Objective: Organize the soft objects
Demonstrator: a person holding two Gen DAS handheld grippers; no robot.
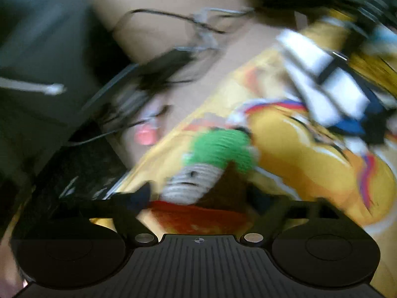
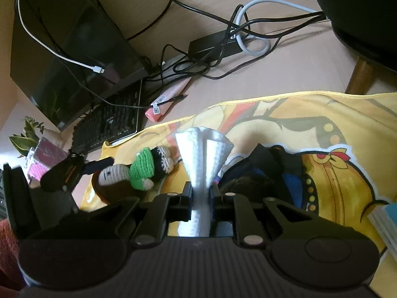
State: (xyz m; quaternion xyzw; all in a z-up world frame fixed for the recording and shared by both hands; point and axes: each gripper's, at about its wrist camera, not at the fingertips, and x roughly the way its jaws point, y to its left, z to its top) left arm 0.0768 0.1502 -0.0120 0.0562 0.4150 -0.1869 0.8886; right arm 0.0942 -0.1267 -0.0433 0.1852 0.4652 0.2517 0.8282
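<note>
Right gripper [image 2: 201,193]: fingers are pinching a white knitted cloth [image 2: 203,154], bunched narrow between the pads and fanning out beyond them.
White cloth position: it is standing up from the grip, over the yellow cartoon-printed fabric sheet [image 2: 297,114] that is covering the wooden desk [image 2: 285,62].
Left gripper [image 1: 198,198]: fingers are spread wide apart, nothing visibly clamped; the left wrist view is motion-blurred, so contact is hard to judge.
Crocheted doll with green top, grey head and brown hair [image 2: 134,171]: lying on the yellow sheet, just left of the white cloth; in the left wrist view it is sitting between the open fingers [image 1: 198,173].
Dark bundle of black and blue fabric [image 2: 268,171]: lying on the sheet, just right of the right gripper.
Step in hand (judgement): right side is carrying or placing the white cloth; left side is either approaching the doll or leaving it.
Next move calls for: a destination for the cloth, which is not identifiable here; keeping clear of the black cables [image 2: 223,49] and black keyboard [image 2: 109,121].
</note>
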